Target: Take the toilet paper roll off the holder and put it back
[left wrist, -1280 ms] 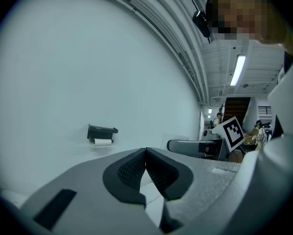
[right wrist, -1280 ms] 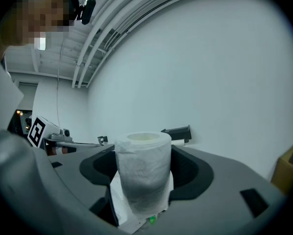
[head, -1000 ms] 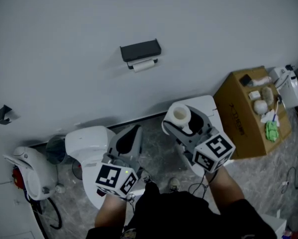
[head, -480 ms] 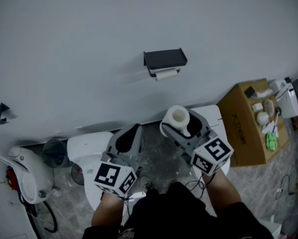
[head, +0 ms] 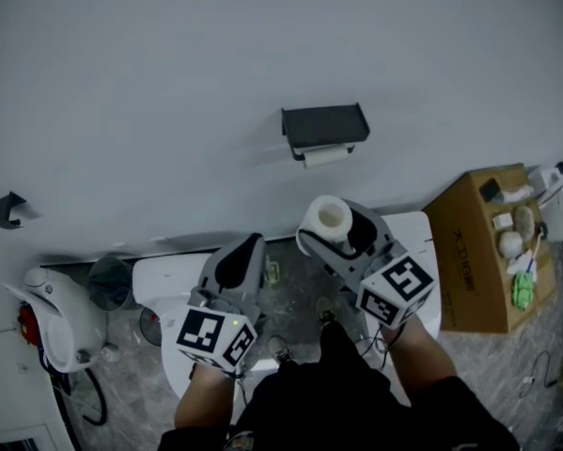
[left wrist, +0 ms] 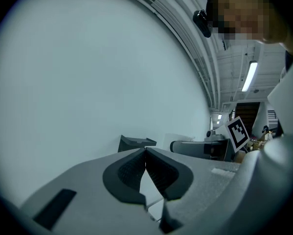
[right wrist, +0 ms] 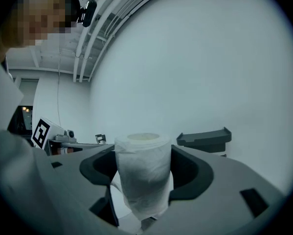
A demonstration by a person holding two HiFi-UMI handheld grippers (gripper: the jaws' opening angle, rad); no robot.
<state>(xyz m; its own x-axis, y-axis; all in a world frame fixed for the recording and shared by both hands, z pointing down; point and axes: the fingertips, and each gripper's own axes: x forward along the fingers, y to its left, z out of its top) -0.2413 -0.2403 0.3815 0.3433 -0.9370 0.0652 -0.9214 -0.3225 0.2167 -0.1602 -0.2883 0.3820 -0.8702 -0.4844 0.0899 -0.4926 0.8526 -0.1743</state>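
Left gripper low and left of wall holder, jaws pressed together, nothing between. Right gripper just below holder, jaws clamped on upright toilet paper roll, apart from holder.

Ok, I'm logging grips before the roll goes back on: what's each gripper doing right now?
Left gripper: closed, holding nothing.
Right gripper: closed on the toilet paper roll.
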